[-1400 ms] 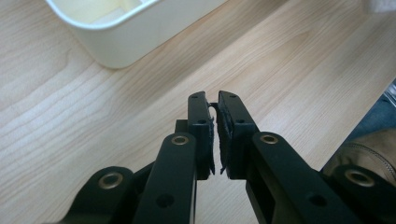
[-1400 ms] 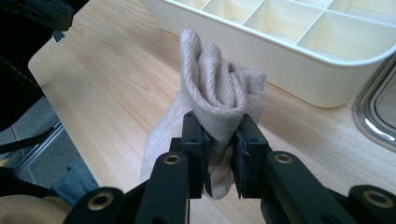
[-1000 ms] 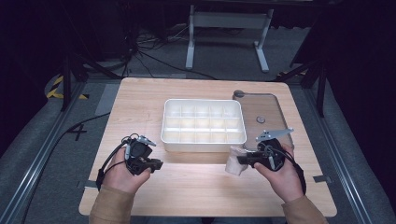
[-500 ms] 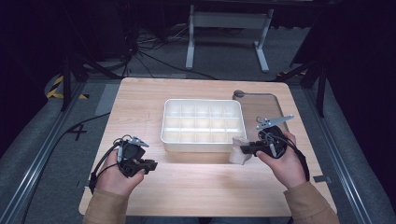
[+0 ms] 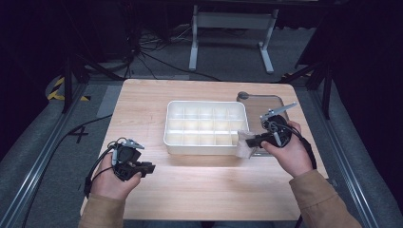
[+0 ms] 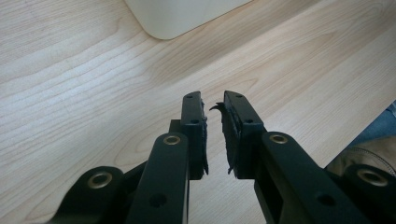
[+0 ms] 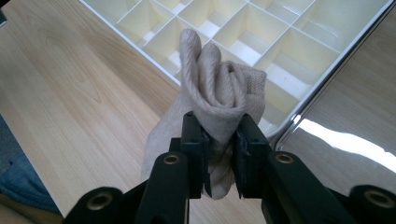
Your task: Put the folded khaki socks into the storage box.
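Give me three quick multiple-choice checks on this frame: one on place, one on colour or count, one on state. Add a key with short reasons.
1. Where is the right gripper?
A. by the divided tray's near right corner
B. at the table's far left corner
C. off the table

2. What colour is the rolled cloth?
A. red
B. beige
C. dark blue

3. What is the left gripper holding?
A. the cloth
B. the tray
C. nothing

Key: 1 A, the high view has it beside the white divided tray at that corner. 2 B, the right gripper view shows a pale beige knit roll clamped between the jaws. 3 C, the left gripper view shows only bare wooden table beyond a narrow gap between its jaws.
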Demonstrator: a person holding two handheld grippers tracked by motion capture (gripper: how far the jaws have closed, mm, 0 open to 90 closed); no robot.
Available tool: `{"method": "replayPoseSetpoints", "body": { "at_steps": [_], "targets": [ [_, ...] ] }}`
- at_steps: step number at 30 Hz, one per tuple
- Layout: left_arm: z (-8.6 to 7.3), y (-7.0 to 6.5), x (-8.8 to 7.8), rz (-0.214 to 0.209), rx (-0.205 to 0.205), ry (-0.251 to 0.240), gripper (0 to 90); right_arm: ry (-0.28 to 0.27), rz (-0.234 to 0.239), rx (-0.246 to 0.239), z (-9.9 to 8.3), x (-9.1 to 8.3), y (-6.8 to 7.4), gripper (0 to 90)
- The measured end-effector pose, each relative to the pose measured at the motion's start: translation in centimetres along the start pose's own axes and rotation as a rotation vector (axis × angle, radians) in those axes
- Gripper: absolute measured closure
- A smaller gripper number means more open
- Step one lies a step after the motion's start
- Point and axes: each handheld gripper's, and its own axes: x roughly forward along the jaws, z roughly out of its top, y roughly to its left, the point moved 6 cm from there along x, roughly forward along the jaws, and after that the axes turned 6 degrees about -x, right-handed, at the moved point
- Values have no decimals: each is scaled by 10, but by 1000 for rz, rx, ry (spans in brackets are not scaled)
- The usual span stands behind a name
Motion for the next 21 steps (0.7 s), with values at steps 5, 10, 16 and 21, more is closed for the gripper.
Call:
{"method": "replayPoseSetpoints", "body": {
  "at_steps": [5, 10, 16, 21],
  "targets": [
    [-2, 1, 1, 1, -4, 8, 778, 26, -22, -9, 9, -3, -4, 766],
    [-3, 3, 2, 7, -16, 5, 766, 51, -38, -20, 18, -4, -9, 766],
    [-4, 7, 2, 21, -28, -11, 732, 83, -68, -34, 27, -1, -15, 766],
    [-5, 7, 2, 22, -31, -9, 727, 119, -96, -67, 34, 4, -20, 766]
  ]
}}
